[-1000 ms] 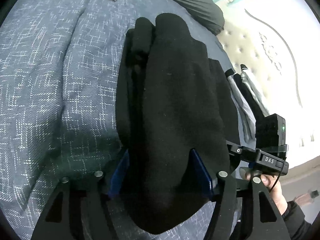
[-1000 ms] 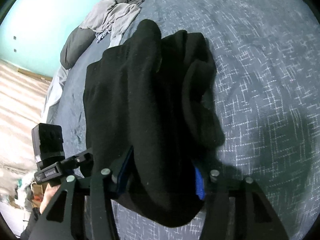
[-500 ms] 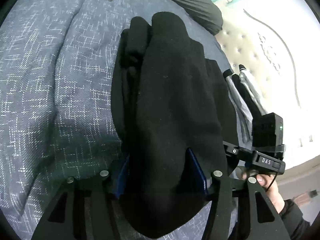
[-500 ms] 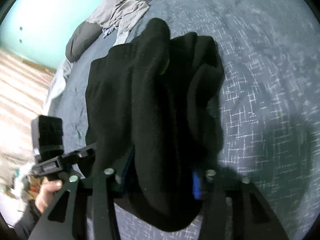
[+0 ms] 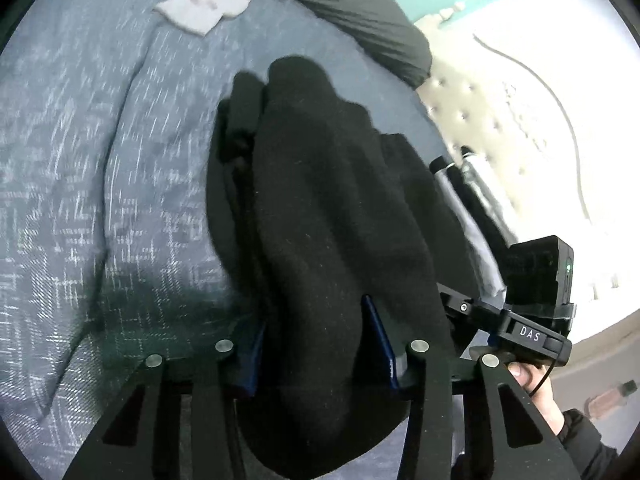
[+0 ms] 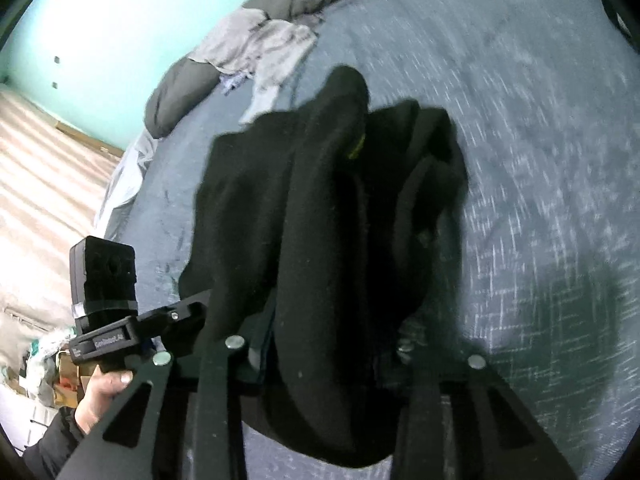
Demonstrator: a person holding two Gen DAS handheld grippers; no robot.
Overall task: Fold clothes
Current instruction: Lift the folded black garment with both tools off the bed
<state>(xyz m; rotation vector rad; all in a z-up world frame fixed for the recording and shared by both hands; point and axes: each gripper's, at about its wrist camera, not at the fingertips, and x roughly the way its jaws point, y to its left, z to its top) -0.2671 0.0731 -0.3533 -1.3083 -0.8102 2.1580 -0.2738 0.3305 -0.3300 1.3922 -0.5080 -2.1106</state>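
Daylight glares off the floor (image 6: pixel 36 184), the bedspread (image 5: pixel 100 168) streaks with motion blur, fisheye bends the edges, shadows pool below.

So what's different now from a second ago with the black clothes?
Both hand-held grippers, left and right, have carried the black garment farther along the blue bedspread toward the grey clothes pile, which looks closer; the view is motion-blurred. Both stay clamped on it; nothing was let go.
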